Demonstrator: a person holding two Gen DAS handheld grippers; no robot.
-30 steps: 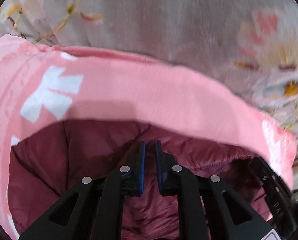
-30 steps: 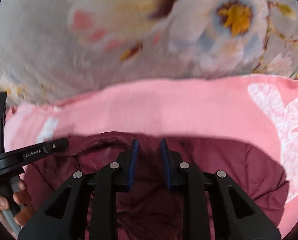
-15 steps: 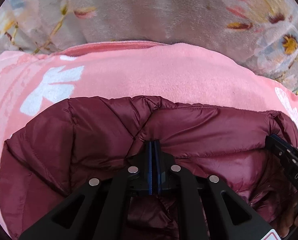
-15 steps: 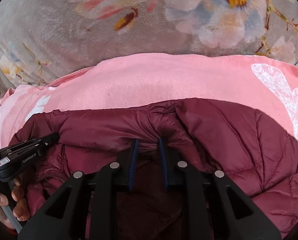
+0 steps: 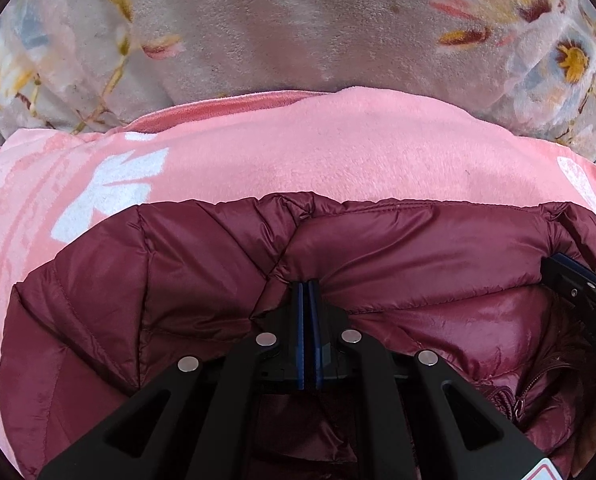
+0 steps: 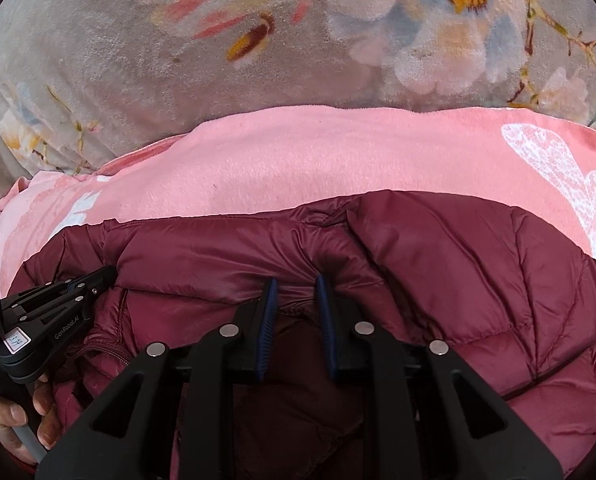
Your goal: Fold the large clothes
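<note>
Change: we have lowered the dark-red quilted puffer jacket (image 5: 397, 248) onto the pink fleece blanket with white prints (image 5: 298, 152); a second ago it hung shadowed.
Left hand-held gripper (image 5: 307, 286): we clench it on the jacket's top edge, jaws nearly together.
Right hand-held gripper (image 6: 296, 284): slightly wider, grasping the same edge.
Right view only: our hand (image 6: 22, 420) on the left handle.

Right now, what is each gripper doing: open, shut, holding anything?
Left gripper: shut on a fold of the maroon puffer jacket.
Right gripper: shut on a thicker bunch of the same jacket.
</note>
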